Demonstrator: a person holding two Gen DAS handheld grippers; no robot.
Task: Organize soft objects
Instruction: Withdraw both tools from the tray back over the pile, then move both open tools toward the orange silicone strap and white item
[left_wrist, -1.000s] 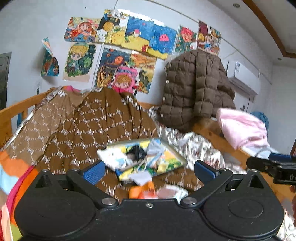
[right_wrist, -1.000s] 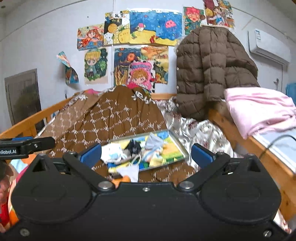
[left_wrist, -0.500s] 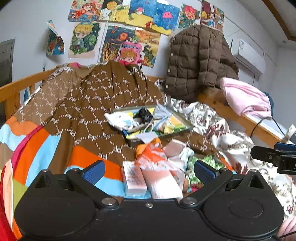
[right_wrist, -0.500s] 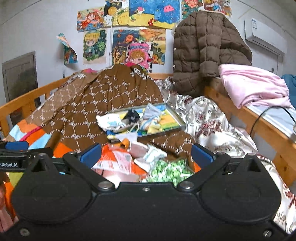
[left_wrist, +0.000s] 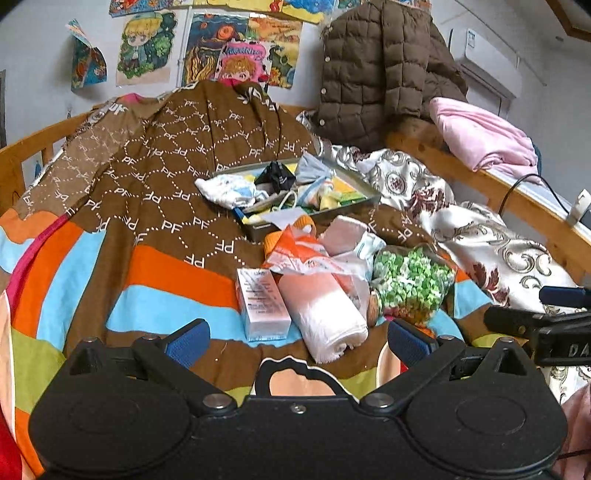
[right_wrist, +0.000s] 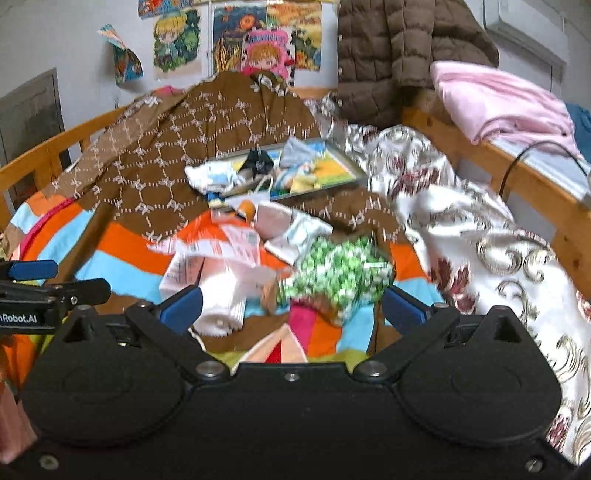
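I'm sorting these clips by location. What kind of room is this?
Most likely a child's bedroom: a wooden bed frame with a brown patterned quilt over it, cartoon drawings taped to the wall, and a puffer jacket hanging at the bed's end.

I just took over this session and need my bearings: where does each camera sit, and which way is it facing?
Left wrist: on the left gripper, facing along the bed at the rolled towel and pink box; its own open blue pads show, plus the right gripper at the right edge.
Right wrist: on the right gripper, facing the green-patterned bag; its open pads show, the left gripper at the left edge.
Shared: the tray, brown jacket, wall drawings.
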